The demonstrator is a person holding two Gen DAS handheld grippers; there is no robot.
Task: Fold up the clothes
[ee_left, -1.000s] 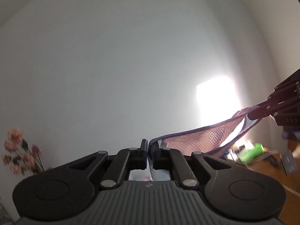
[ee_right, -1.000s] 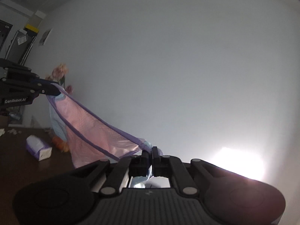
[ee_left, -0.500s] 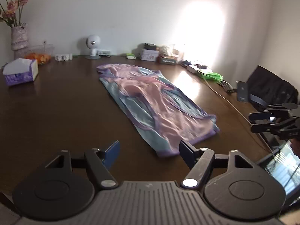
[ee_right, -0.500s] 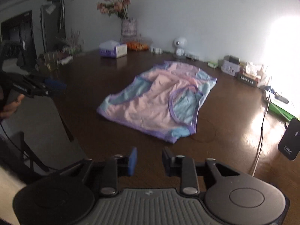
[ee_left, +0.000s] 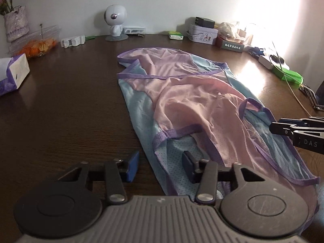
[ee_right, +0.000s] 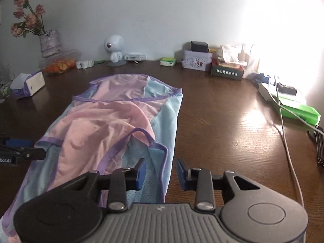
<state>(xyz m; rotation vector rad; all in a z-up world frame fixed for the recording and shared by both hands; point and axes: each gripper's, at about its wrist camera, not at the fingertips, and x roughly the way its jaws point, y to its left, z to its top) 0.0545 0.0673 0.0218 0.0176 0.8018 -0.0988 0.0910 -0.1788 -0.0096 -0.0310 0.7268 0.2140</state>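
A pink and light-blue mesh garment [ee_left: 192, 103] with purple trim lies spread lengthwise on the dark wooden table [ee_left: 60, 105]. The same garment [ee_right: 105, 121] fills the left half of the right wrist view. My left gripper [ee_left: 161, 169] stands open low over the garment's near left edge, one finger over bare wood and the other over blue mesh. Over the near right corner, my right gripper [ee_right: 160, 172] is open too, straddling the purple-trimmed edge. Each gripper shows in the other's view: the right gripper [ee_left: 293, 128] at the right edge, the left gripper [ee_right: 22, 151] at the left.
Along the back wall stand a white robot figure [ee_left: 115, 23], a vase of flowers [ee_right: 49, 43], tins and boxes [ee_right: 226, 70]. A tissue box [ee_left: 13, 74] sits at the left. A green object [ee_right: 295, 107] and a cable [ee_right: 287, 141] lie at the right.
A second ago both grippers were shut on the garment, holding it up against the wall. They have let go, it lies on the table, and both grippers have come down close to its near end.
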